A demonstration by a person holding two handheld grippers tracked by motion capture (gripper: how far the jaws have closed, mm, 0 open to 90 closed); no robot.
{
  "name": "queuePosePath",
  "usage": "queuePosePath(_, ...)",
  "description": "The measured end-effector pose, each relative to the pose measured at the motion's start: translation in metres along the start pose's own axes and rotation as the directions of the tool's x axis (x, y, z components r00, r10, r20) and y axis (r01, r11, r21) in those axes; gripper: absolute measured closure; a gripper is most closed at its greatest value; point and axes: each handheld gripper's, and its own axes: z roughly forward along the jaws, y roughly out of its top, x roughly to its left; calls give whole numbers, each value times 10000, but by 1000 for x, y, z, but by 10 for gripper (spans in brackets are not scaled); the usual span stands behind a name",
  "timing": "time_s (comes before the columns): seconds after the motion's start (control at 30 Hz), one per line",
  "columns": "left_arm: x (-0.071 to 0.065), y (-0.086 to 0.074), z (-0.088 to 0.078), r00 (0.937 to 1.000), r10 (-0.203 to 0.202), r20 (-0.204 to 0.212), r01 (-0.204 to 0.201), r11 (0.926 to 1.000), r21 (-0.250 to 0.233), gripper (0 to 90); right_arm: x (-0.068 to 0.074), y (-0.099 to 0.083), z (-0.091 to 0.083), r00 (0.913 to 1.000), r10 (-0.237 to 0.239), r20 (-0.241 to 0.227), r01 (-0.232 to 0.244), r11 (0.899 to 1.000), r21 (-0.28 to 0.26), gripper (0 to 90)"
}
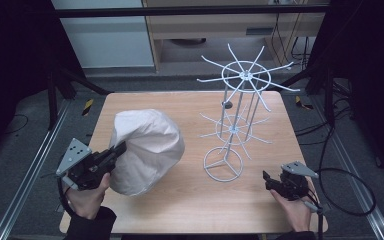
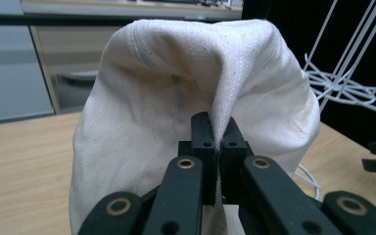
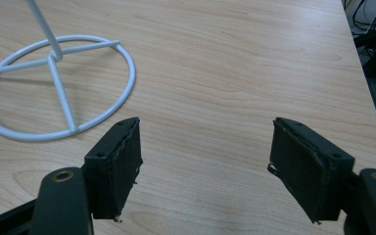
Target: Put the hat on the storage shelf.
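A cream cloth bag billows up above the left half of the wooden table. My left gripper is shut on a fold of its fabric; in the left gripper view the cloth bag rises over my left gripper, with the fold pinched between the jaws. A white wire rack with spoke arms stands right of centre on a ring base. My right gripper is open near the table's right front, and in its own view my right gripper holds nothing, with the ring base ahead at left.
The table's right edge runs close beside the right hand. A black cable loops over the floor at right. Metal rails flank the table, and cabinets stand behind it. Bare wood lies between the bag and the right gripper.
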Motion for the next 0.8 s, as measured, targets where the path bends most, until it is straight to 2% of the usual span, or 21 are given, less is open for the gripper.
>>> queuePosePath(0.03,0,0,0,10000,0,0,0,10000,0,885,0,0,0,10000,0,0,0,10000,0,275)
queuePosePath(0.1,0,3,-7,10000,-30,0,30,9991,-421,885,0,0,-1,10000,21,-32,-22,10000,-57,272)
queuePosePath(0.3,0,7,-15,10000,-88,27,90,9961,-877,885,1,0,0,9999,-116,-1,116,9999,-96,268)
queuePosePath(0.7,-5,15,-26,9998,110,158,-84,9878,-1553,885,2,0,-1,9999,-141,17,141,9997,-194,268)
queuePosePath(0.8,-7,19,-28,9996,154,237,-109,9836,-1799,885,2,1,-1,9999,-157,41,158,9995,-258,268)
